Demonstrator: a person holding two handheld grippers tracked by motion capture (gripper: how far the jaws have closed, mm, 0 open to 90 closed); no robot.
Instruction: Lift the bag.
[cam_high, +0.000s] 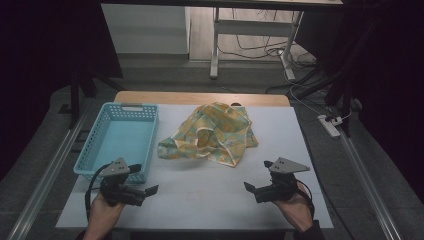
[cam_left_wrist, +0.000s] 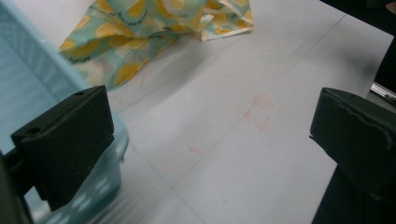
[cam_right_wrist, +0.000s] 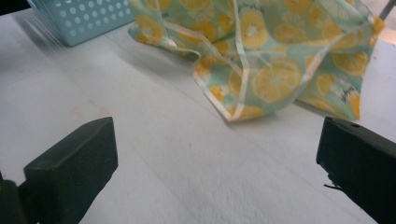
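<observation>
A crumpled cloth (cam_high: 212, 133) printed with yellow lemon slices on pale green lies in a heap at the middle back of the white table (cam_high: 200, 195). A light blue plastic basket (cam_high: 120, 140) stands empty at the left. My left gripper (cam_high: 143, 179) is open near the table's front left, right by the basket's near corner (cam_left_wrist: 70, 186), with nothing between its jaws. My right gripper (cam_high: 257, 176) is open at the front right, a short way in front of the cloth (cam_right_wrist: 275, 60). The cloth's edge (cam_left_wrist: 140, 28) lies ahead of the left gripper.
Faint red marks (cam_left_wrist: 259, 112) show on the white table surface. A wooden strip (cam_high: 200, 97) edges the table's far side. Beyond it stand a white table's legs (cam_high: 215, 45), cables and a power strip (cam_high: 330, 125) on the grey floor. Metal rails run along both sides.
</observation>
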